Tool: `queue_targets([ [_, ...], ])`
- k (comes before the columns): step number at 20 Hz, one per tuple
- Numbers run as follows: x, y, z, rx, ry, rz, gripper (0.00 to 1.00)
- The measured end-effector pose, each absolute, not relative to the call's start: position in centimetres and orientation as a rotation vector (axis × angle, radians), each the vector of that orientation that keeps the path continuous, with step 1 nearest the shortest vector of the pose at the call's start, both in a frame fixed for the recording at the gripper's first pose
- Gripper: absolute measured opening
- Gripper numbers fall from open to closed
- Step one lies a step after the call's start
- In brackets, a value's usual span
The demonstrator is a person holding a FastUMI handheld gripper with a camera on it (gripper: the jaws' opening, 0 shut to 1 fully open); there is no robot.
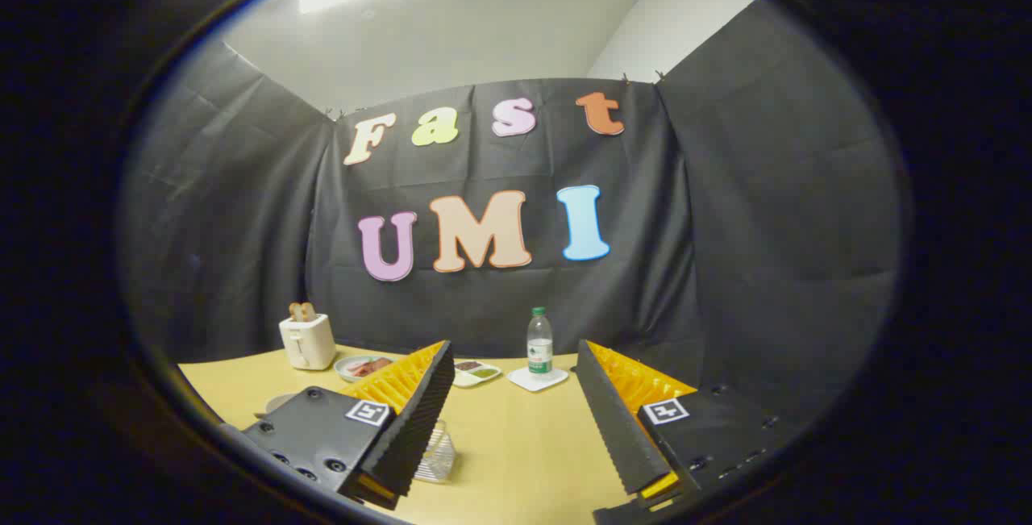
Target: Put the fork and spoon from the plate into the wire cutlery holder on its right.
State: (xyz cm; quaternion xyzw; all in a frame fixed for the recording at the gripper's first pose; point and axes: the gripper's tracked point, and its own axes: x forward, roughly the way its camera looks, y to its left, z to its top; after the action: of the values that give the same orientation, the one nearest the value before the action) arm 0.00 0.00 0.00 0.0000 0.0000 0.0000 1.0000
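Two claw (512, 380) fingers (419, 420) spread wide, holding nothing, above the table (516, 444); wire holder (435, 452) beside the left finger; bottle (539, 344) at the far edge.

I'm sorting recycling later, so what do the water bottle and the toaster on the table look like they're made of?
The water bottle looks like clear plastic: see-through body, green cap, printed label. The toaster has a smooth, glossy white shell, probably plastic, possibly painted metal; toast sticks out on top. The tongs are open, their ribbed black fingers on nothing.
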Motion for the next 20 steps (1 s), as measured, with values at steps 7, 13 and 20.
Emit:
queue_targets([
  [7, 0.7, 1.5, 1.9, 0.037, 0.015, 0.020, 0.97],
  [13, -0.2, 0.2, 2.6, 0.016, 0.015, -0.012, 0.97],
  [20, -1.0, 1.7, 5.6, -0.046, 0.009, -0.006, 0.97],
])
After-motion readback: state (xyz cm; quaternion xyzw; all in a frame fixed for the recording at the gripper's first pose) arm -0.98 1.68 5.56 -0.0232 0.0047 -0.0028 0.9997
